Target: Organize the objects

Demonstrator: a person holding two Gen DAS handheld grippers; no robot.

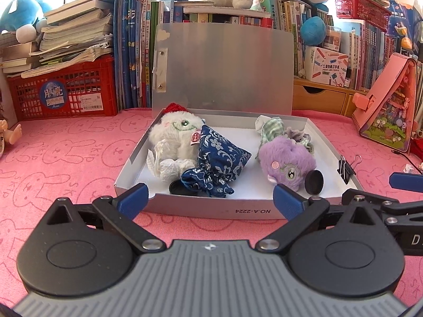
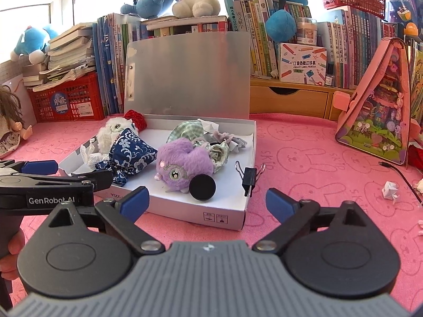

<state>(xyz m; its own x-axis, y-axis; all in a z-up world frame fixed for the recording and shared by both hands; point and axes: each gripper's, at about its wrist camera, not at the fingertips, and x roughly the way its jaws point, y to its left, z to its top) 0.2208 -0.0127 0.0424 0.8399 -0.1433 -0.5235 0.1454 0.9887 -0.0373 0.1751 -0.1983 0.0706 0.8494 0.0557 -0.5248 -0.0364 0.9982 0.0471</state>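
Before the box, both grippers' fingers wide apart, empty

My right gripper runs off the left wrist view's edge, a black disc lies half hidden under the blue floral pouch, and the doll is cut off.

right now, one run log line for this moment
left gripper open, empty | right gripper open, empty | box lid up | purple toy, blue pouch inside
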